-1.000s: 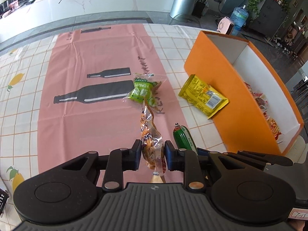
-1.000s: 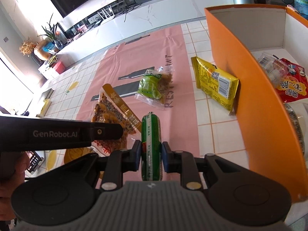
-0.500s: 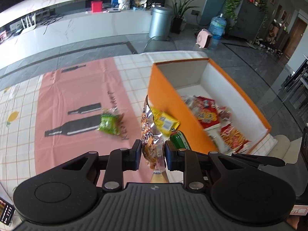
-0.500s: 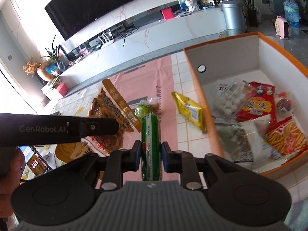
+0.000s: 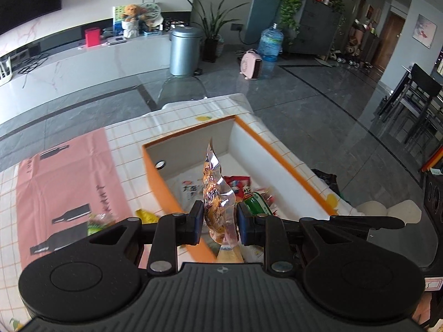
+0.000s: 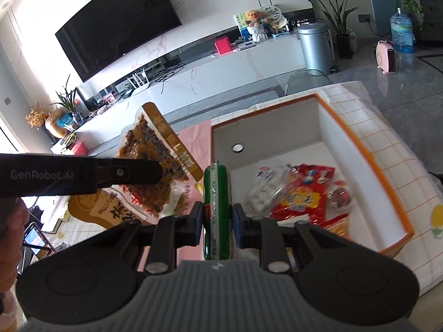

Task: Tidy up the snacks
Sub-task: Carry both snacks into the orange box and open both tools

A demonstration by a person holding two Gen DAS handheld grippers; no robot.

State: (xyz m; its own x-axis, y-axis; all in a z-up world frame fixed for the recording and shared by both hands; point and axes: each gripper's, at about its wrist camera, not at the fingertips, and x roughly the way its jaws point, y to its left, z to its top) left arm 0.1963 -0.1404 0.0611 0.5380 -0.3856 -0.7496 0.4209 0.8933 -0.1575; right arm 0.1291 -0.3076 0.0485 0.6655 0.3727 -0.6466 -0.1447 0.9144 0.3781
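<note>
both tongs now raised over orange box [image 6: 368,155] | left tongs [image 5: 218,222] clamp brown snack pouch [image 5: 214,193] | right tongs [image 6: 217,221] clamp green sausage [image 6: 216,207]

A clear packet of brown snack [image 5: 214,193] with a gold strip along one side stands on edge in the air above the near left wall of the orange box [image 5: 282,160], its sealed tip pointing up. Beside it a green sausage [image 6: 216,207] with a pale label band points forward, its clipped end over the box's left wall. The open box is white inside, with a round hole in its far wall, and sits at the table's far right corner. On its floor lie a red packet [image 6: 301,196], a clear bag of white balls [image 6: 261,193] and a small dark-red packet [image 6: 339,197].
</note>
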